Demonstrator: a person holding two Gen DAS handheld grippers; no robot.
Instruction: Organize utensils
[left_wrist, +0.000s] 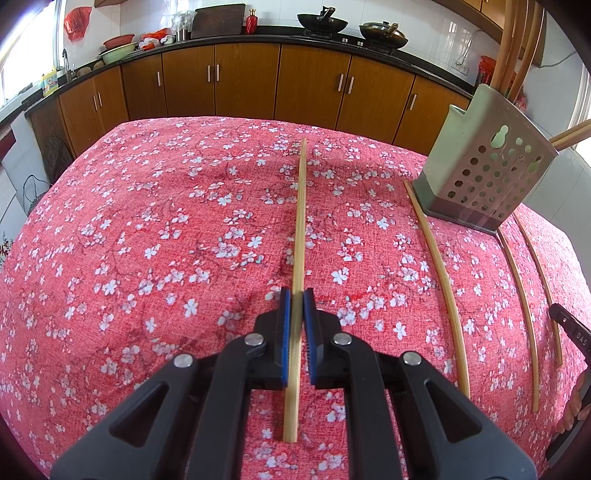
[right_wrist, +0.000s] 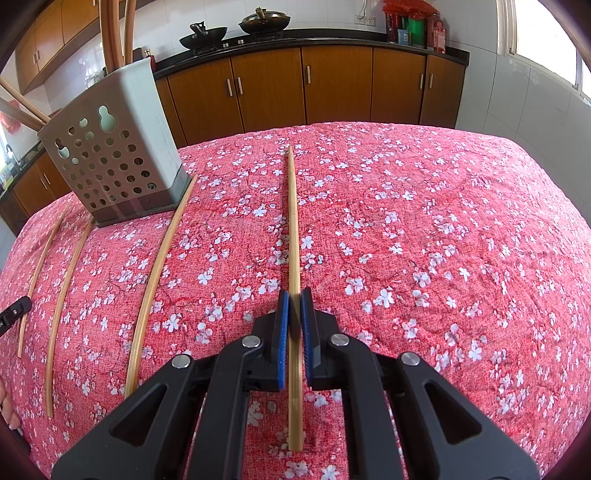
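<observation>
My left gripper (left_wrist: 296, 299) is shut on a bamboo chopstick (left_wrist: 300, 229) that points straight ahead, low over the red floral tablecloth (left_wrist: 147, 229). My right gripper (right_wrist: 294, 299) is shut on another bamboo chopstick (right_wrist: 293, 221), also pointing forward over the cloth. A grey perforated utensil holder (left_wrist: 487, 173) stands at the right in the left wrist view and at the left in the right wrist view (right_wrist: 110, 158), with several chopsticks standing in it. Three loose chopsticks (left_wrist: 439, 277) lie on the cloth beside the holder; they also show in the right wrist view (right_wrist: 155, 280).
Wooden kitchen cabinets (left_wrist: 258, 81) with a dark counter run behind the table, holding woks (left_wrist: 323, 22), bowls and bottles. The other gripper's black tip shows at the right edge in the left wrist view (left_wrist: 572, 328) and at the left edge in the right wrist view (right_wrist: 14, 314).
</observation>
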